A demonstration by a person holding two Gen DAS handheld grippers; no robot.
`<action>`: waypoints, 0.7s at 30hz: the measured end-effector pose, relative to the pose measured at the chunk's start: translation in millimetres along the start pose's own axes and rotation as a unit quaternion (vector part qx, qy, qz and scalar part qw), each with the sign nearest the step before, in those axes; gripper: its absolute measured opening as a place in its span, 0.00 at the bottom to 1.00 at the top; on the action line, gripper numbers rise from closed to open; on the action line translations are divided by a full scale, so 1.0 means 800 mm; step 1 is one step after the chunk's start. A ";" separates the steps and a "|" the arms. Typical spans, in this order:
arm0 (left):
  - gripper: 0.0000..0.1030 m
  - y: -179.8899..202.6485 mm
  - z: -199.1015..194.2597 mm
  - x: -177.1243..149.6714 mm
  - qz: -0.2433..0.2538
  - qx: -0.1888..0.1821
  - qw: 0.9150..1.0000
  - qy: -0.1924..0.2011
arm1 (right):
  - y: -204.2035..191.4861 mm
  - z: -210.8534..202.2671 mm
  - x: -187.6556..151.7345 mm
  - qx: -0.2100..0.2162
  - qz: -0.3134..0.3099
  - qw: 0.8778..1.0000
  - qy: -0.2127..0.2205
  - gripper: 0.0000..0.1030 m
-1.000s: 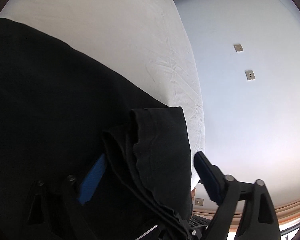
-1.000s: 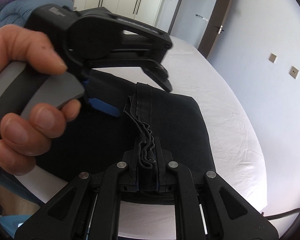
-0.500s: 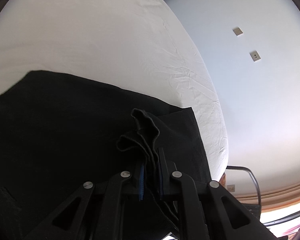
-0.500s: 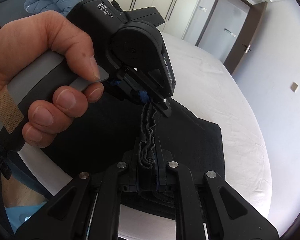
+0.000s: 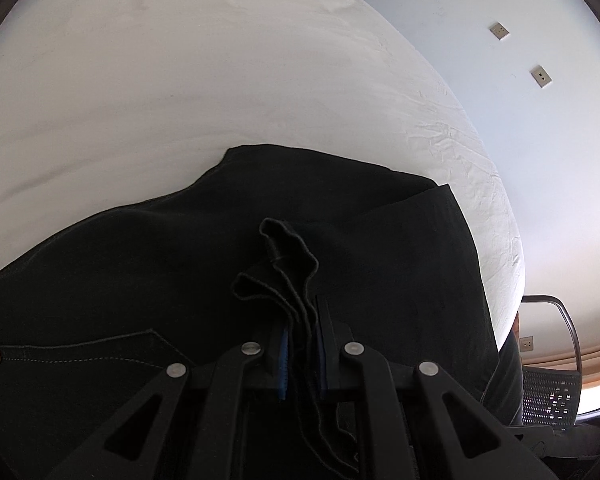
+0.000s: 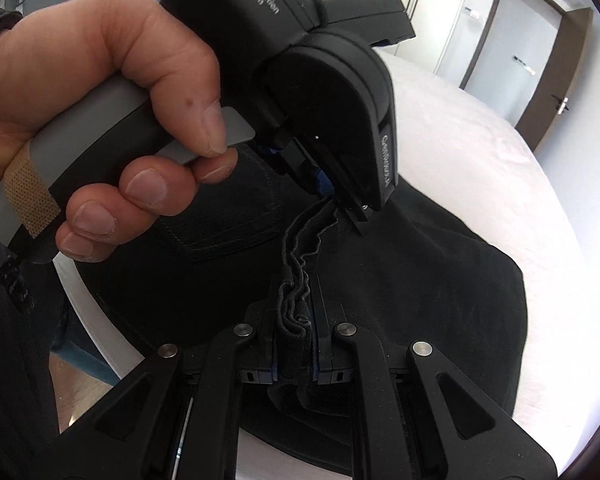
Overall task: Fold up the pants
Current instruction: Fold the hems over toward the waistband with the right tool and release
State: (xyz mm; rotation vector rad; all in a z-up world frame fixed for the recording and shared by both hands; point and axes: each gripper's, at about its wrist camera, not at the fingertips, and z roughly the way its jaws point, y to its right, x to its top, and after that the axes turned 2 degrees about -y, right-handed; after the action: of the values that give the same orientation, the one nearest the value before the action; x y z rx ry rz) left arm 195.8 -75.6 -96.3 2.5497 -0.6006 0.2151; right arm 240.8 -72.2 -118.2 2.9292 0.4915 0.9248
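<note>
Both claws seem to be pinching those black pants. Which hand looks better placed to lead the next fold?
Neither clearly. The left gripper and right gripper are both shut on the same bunched edge of the pants, close together above the bed, so they would probably carry it over jointly.

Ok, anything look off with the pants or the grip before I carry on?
Nothing stands out. Both the left gripper and the right gripper are shut on the bunched edge of the black pants, which drape over the white bed.

Black pants, bunched edge lifted
</note>
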 end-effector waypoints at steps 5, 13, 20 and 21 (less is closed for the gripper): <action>0.11 -0.008 0.001 -0.005 -0.004 0.005 1.000 0.000 | 0.022 0.039 0.030 0.011 -0.011 1.000 -0.015 0.09; 0.28 -0.002 -0.002 -0.007 -0.007 0.032 0.999 0.020 | 0.026 0.059 0.003 0.032 -0.005 0.999 -0.037 0.18; 0.55 0.036 -0.046 -0.018 0.042 0.167 0.980 0.096 | 0.105 0.017 -0.028 0.156 0.068 0.985 -0.024 0.64; 0.55 0.044 -0.047 -0.021 0.049 0.172 0.978 0.103 | 0.130 0.009 -0.037 0.185 0.097 0.978 -0.024 0.64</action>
State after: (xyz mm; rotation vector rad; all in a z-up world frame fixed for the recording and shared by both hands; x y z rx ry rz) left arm 163.6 -77.3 -53.1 2.7774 -0.6564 0.6610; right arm 252.3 -179.1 -127.8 3.3806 0.4200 0.8574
